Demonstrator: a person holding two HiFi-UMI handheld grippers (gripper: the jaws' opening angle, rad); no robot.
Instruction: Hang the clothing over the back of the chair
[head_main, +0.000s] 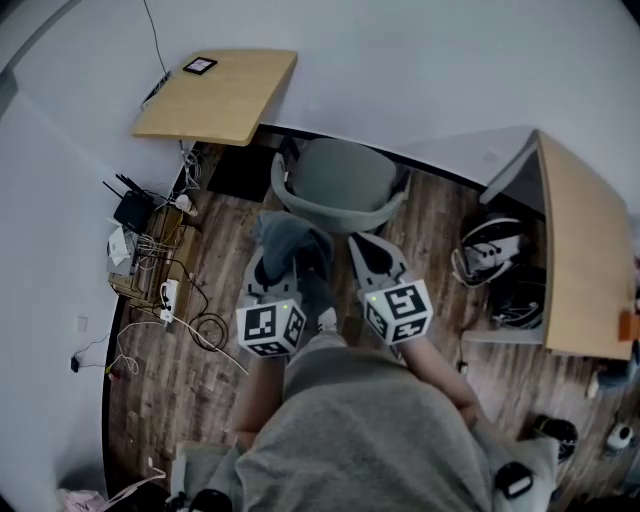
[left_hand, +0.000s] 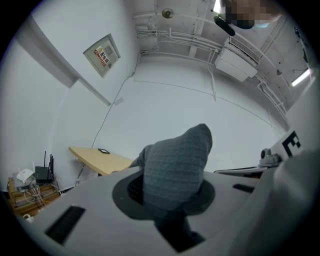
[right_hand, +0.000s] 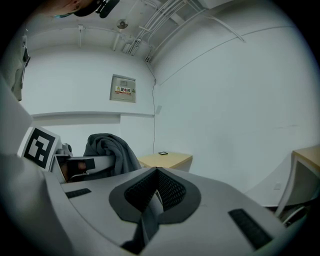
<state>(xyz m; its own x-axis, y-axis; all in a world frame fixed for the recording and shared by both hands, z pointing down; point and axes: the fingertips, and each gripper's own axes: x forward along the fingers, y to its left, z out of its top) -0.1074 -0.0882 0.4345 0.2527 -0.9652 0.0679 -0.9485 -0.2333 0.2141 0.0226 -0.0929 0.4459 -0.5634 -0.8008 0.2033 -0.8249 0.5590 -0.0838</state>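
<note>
A grey knitted piece of clothing (head_main: 290, 245) hangs bunched from my left gripper (head_main: 283, 262), which is shut on it. In the left gripper view the cloth (left_hand: 175, 165) sticks up out of the closed jaws of that gripper (left_hand: 170, 200) and hides the pads. The grey-green chair (head_main: 340, 185) stands just ahead of both grippers, its curved back nearest me. My right gripper (head_main: 368, 248) is beside the cloth on the right, shut with nothing in it (right_hand: 156, 175). From the right gripper view the clothing (right_hand: 107, 150) drapes over the left gripper.
A wooden desk (head_main: 220, 95) with a small dark device (head_main: 200, 65) stands at the far left against the white wall. A router and tangled cables (head_main: 140, 225) lie by the left wall. Another wooden desk (head_main: 585, 260) is on the right, with dark gear (head_main: 495, 255) beneath it.
</note>
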